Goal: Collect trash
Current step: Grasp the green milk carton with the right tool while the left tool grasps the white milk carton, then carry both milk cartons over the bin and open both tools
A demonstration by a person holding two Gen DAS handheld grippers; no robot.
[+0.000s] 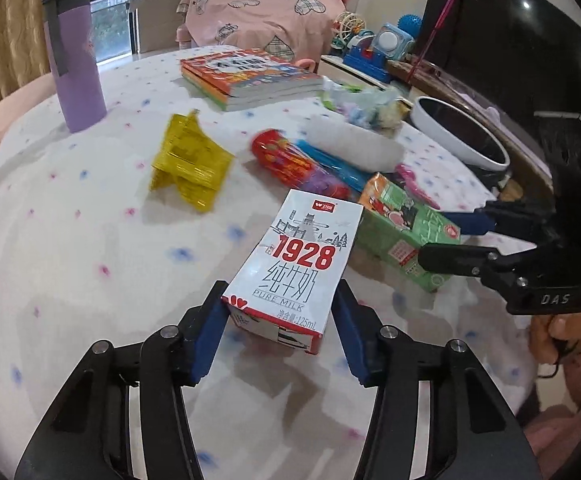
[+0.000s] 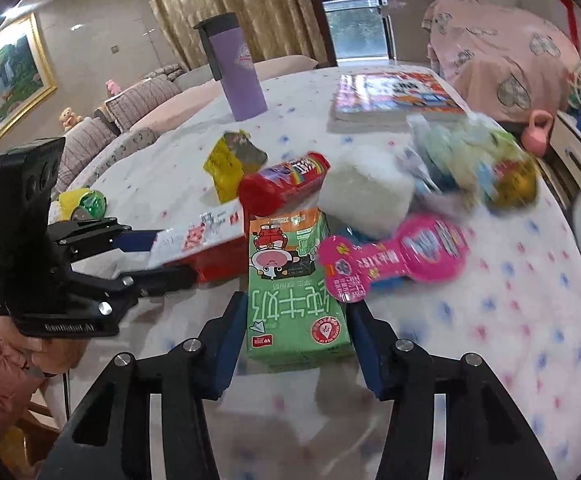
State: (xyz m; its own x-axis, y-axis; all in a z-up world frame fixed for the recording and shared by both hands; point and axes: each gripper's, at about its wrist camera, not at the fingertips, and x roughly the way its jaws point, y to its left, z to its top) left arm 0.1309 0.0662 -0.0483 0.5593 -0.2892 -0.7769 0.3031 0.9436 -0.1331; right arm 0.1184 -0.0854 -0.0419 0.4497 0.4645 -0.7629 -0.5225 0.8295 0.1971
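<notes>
My left gripper (image 1: 280, 320) is shut on a white "1928" milk carton (image 1: 294, 264), its blue pads pressed to both sides; the carton also shows in the right wrist view (image 2: 200, 236). My right gripper (image 2: 296, 330) is shut on a green milk carton (image 2: 290, 292), also seen in the left wrist view (image 1: 404, 236). Around them lie a red snack tube (image 1: 290, 164), a yellow foil wrapper (image 1: 188, 160), a pink package (image 2: 394, 256), a white roll (image 2: 366, 192) and a bag of wrappers (image 2: 470, 156).
A purple tumbler (image 1: 76, 60) and a stack of books (image 1: 250, 78) stand at the table's far side. A white bin (image 1: 460, 134) sits beyond the right table edge. A yellow-green wrapper (image 2: 84, 202) lies at the left edge.
</notes>
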